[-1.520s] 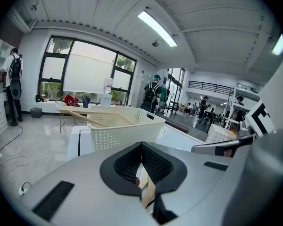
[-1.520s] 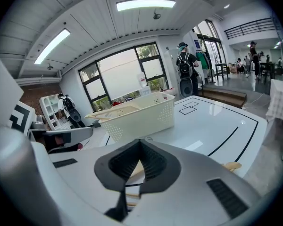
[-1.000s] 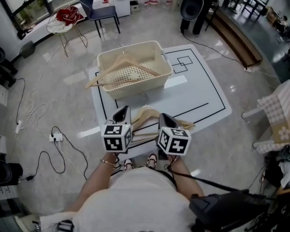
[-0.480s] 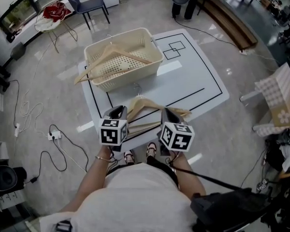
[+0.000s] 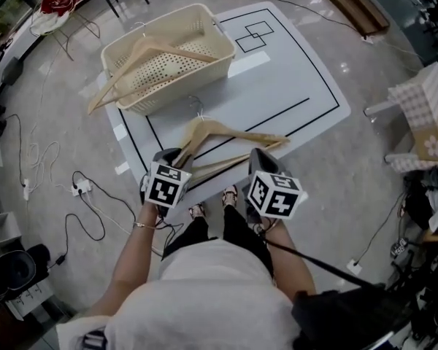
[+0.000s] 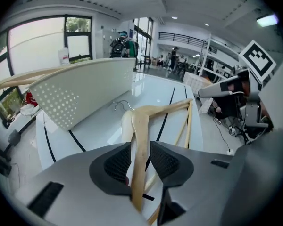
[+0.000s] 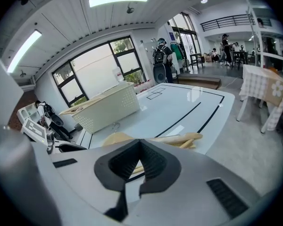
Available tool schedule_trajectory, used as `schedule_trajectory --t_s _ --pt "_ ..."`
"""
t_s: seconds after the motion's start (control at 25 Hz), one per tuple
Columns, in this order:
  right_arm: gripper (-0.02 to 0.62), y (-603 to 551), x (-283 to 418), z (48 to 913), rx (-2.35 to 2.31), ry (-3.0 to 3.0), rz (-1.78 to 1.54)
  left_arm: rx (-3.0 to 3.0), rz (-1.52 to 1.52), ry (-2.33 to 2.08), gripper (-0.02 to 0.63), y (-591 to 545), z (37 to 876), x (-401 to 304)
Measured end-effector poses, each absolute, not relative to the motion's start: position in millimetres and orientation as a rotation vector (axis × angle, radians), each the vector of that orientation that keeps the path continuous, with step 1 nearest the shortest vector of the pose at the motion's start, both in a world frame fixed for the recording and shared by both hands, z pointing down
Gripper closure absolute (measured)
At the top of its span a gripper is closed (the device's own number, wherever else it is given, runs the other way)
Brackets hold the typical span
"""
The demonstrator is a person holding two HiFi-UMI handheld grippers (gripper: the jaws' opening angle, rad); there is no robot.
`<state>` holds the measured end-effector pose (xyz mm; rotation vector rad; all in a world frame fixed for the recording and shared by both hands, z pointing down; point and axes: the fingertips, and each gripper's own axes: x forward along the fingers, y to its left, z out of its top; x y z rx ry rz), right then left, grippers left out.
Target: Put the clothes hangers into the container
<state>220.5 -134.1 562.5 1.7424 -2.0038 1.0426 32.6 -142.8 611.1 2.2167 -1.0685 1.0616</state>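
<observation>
**Hangers on mat, one between spread jaws**

1. Left hand-held gripper [image 6: 141,149]: the jaws are spread, having just been opening. The arm of a wooden hanger [image 6: 140,121] is seen running between the pads and is not clamped by them.

2. Right hand-held gripper [image 7: 140,143]: the jaw tips are pressed together, and nothing is seen pinched. It is held near the left one, at its 3 o'clock.

3. Hanger pile [image 5: 233,138]: at least two are laid overlapping on the mat at 12 o'clock of both grippers. A wire hook is turned toward the basket. The wooden hanger of entry 1 belongs to this pile.

4. Mat [image 5: 299,79]: white, marked with black lines, spread flat on the floor [image 5: 365,188].

5. Basket [image 5: 193,79]: cream and perforated. It is set on the far part of the mat at 11 o'clock of the left gripper, apart from the pile.

6. Stowed hanger [image 5: 157,47]: laid inside the basket, with one arm end projecting over the rim toward 8 o'clock.

7. Power strip [image 5: 80,188]: found on the floor off the mat at 9 o'clock of the left gripper, with cables trailing from it.
</observation>
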Motion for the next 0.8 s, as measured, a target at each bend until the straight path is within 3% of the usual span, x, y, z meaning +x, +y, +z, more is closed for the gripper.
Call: schedule_trajectory --t_s 0.8 --pt "0.578 -130 230 591 1.781 -1.953 1.165 2.191 1.204 -0.963 0.503 -148 651 41"
